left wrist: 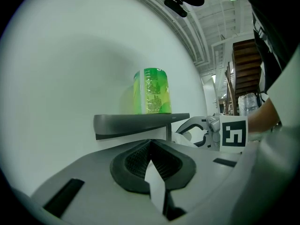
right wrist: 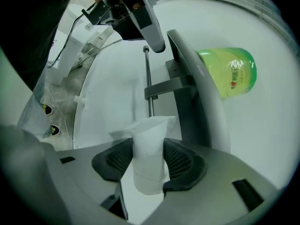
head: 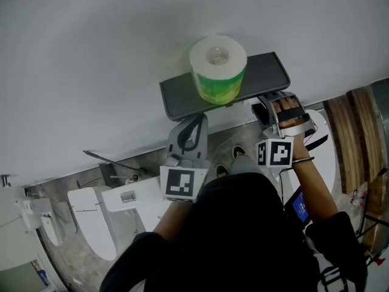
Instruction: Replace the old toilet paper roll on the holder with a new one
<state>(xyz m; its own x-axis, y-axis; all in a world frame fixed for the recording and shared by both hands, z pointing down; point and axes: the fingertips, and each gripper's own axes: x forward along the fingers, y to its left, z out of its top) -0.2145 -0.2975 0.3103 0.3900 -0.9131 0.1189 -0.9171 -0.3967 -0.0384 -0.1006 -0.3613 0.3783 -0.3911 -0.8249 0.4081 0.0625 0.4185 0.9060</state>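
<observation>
Right gripper clamps the limp old roll for removal; left gripper, jaws together, waits near the new roll.

**Roll on the shelf, rod beneath**

The new roll is stood on the holder's shelf, near its middle. The rod is hung beneath the shelf. The left gripper is held below the shelf's left half and the right gripper below its right end. A paper wad is clamped between the right gripper's jaws.

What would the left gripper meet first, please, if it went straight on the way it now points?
Most likely the front edge of the dark grey shelf under the green-wrapped roll; depth is unclear.
</observation>
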